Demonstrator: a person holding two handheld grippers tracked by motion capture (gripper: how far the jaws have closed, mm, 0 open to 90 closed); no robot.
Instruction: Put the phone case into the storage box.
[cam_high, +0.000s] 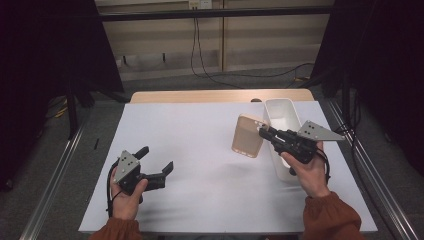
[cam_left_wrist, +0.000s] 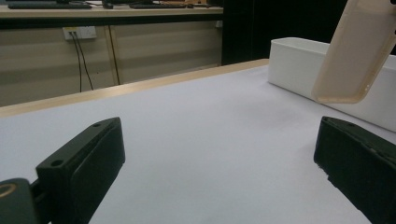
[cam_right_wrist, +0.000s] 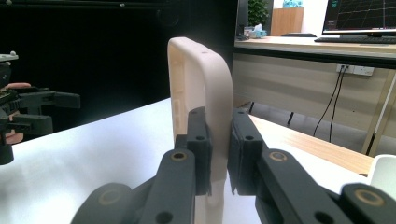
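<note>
A beige rectangular tray-like lid (cam_high: 247, 135) hangs tilted above the white sheet, held by its edge in my right gripper (cam_high: 263, 131). In the right gripper view the jaws pinch the lid's rim (cam_right_wrist: 205, 93), which stands upright between them. Just right of it lies a long white bin (cam_high: 283, 120). My left gripper (cam_high: 157, 160) rests low at the near left with its jaws spread wide and nothing between them. The left gripper view shows the lid (cam_left_wrist: 357, 51) hanging in front of the white bin (cam_left_wrist: 299, 65).
A white sheet (cam_high: 200, 150) covers the table, with a wooden strip (cam_high: 220, 96) bare at the far edge. Metal rails (cam_high: 55, 175) run along both sides. Cables (cam_high: 200, 55) hang from the wall behind.
</note>
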